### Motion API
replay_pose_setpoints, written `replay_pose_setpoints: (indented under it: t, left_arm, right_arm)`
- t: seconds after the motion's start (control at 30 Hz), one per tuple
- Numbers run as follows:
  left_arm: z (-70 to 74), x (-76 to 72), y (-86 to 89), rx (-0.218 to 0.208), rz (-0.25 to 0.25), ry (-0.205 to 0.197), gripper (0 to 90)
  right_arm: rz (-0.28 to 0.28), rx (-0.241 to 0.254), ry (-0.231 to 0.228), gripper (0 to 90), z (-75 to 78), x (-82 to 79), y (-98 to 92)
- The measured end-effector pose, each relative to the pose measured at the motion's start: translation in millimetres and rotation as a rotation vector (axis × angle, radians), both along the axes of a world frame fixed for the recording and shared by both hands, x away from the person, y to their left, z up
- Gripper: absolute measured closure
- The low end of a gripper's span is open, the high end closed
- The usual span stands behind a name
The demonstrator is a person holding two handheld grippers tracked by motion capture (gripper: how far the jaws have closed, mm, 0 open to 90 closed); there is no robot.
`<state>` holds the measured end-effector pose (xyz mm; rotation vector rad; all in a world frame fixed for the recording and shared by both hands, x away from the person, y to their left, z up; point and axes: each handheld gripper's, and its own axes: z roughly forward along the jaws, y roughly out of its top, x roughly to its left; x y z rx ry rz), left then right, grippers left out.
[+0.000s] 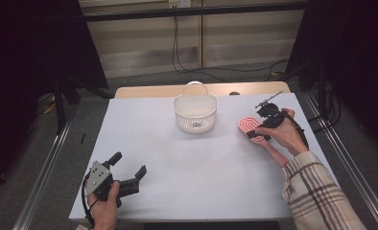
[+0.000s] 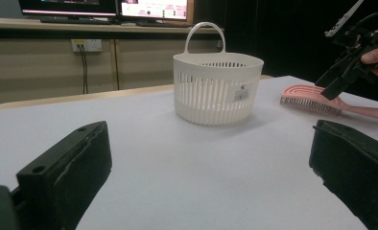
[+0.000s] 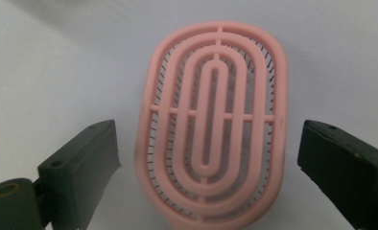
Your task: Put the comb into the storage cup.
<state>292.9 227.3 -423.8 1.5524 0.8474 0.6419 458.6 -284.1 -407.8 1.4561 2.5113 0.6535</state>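
A pink oval hairbrush lies bristles down on the pale table sheet, right of centre, its handle running toward the person. My right gripper hovers over the brush head, open. Its two black jaws stand wide on either side of the head without touching it. My left gripper rests near the front left of the table, open with nothing between its jaws. In the left gripper view it faces the brush and the right gripper far off.
A white slotted basket with a loop handle stands at the back centre of the table; it also appears in the left gripper view. Cables trail on the floor behind the table. Metal rails run along both sides.
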Motion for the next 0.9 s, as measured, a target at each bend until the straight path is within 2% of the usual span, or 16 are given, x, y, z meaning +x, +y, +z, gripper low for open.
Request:
replay_pose_setpoints:
  t: [0.07,0.17,0.43,0.53,0.9]
  left_arm:
    - [-0.2,0.2,0.0,0.0,0.002,0.001,1.1]
    - [-0.1,0.2,0.0,-0.002,0.001,0.001,1.1]
    - [-0.8,0.3,-1.0,0.005,0.001,0.009,1.1]
    - [-0.7,0.7,-0.9,0.004,0.002,0.008,1.1]
    - [-0.6,0.7,-0.4,0.012,0.006,0.008,1.1]
  right_arm:
    - [-0.006,-0.031,0.004,6.1,-2.9,2.2,1.9]
    - [-0.011,-0.049,0.018,6.2,-7.3,3.6,5.6]
    - [0.004,-0.064,0.066,10.0,-15.8,7.0,9.2]
    - [-0.007,-0.073,0.072,10.8,-17.6,8.7,8.4]
    - [0.008,-0.087,0.097,16.8,-25.3,10.8,13.4]
